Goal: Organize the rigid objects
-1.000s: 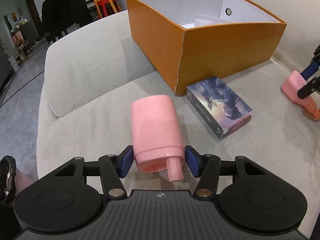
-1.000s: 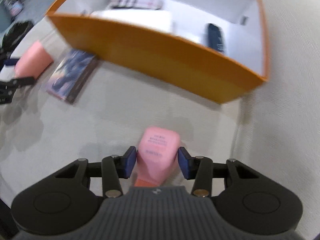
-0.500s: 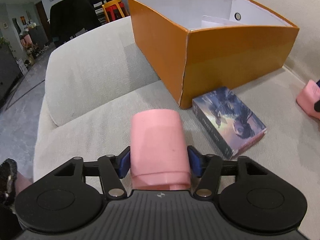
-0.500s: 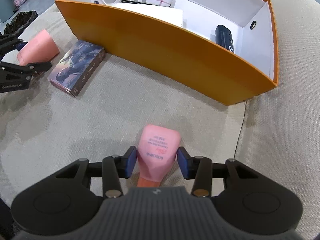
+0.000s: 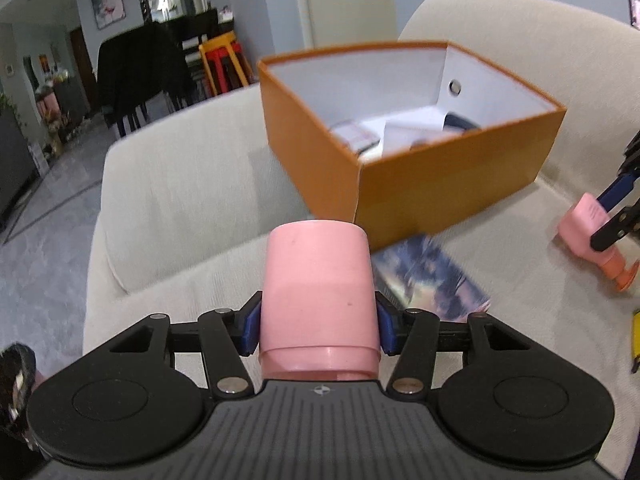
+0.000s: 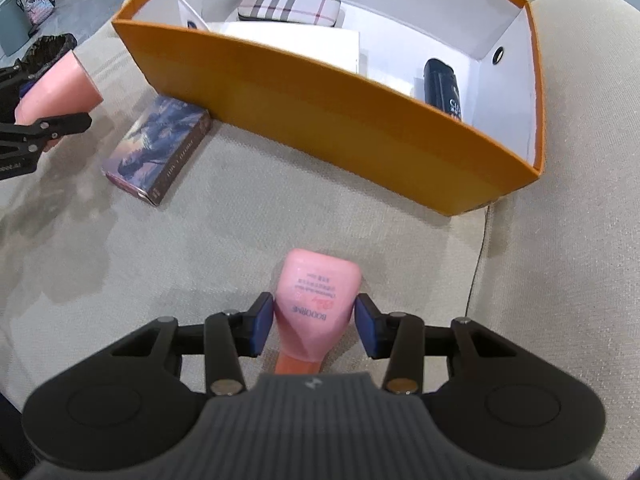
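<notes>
Your left claw (image 5: 318, 330) grips the pink cup (image 5: 318, 296), lifted off the sofa (image 5: 168, 208). Your right claw (image 6: 314, 330) squeezes the pink tube (image 6: 318, 304). The orange box (image 5: 440, 184) sits ahead; carry the cup over its rim next.

Orange box (image 6: 360, 120) (white inside), plaid case (image 6: 289, 5).

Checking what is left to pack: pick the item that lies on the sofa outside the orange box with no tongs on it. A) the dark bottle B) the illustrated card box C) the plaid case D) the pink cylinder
B: the illustrated card box lies on the sofa cushion just outside the orange box, untouched by either pair of tongs.
</notes>
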Tool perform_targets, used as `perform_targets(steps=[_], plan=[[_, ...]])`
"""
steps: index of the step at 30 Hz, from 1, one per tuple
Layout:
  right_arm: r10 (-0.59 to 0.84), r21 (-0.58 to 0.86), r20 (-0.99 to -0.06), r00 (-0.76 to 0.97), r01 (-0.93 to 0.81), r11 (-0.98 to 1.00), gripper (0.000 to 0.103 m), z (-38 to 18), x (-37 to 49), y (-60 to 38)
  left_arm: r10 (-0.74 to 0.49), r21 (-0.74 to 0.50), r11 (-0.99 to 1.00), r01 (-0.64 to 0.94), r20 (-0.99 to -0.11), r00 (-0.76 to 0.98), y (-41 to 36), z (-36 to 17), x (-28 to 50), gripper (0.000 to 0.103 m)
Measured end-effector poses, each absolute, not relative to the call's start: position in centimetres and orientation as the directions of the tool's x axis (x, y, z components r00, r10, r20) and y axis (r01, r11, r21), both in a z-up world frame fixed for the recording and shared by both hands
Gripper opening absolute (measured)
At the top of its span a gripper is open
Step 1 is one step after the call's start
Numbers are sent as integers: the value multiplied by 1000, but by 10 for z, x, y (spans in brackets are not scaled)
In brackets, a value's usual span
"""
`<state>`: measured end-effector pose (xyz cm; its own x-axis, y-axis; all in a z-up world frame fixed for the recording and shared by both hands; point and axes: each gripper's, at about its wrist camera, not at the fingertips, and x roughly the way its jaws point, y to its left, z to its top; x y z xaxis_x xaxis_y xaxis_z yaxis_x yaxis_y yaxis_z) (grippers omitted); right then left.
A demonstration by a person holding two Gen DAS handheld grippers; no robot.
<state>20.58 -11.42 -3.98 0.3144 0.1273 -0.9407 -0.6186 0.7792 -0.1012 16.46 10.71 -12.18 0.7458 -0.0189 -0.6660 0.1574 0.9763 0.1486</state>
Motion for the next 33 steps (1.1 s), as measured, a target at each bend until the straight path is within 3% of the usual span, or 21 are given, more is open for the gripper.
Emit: perform_targets(steps=[20,33], plan=[[275,-35,-858,434,-584,811,44,59,226,-131,-91,207,944,257,-584,806,52,-42,213,62],[353,13,-777,521,-547,837,44,102,292,-125,-79,244,925,292,-627,775,27,-39,308,62]])
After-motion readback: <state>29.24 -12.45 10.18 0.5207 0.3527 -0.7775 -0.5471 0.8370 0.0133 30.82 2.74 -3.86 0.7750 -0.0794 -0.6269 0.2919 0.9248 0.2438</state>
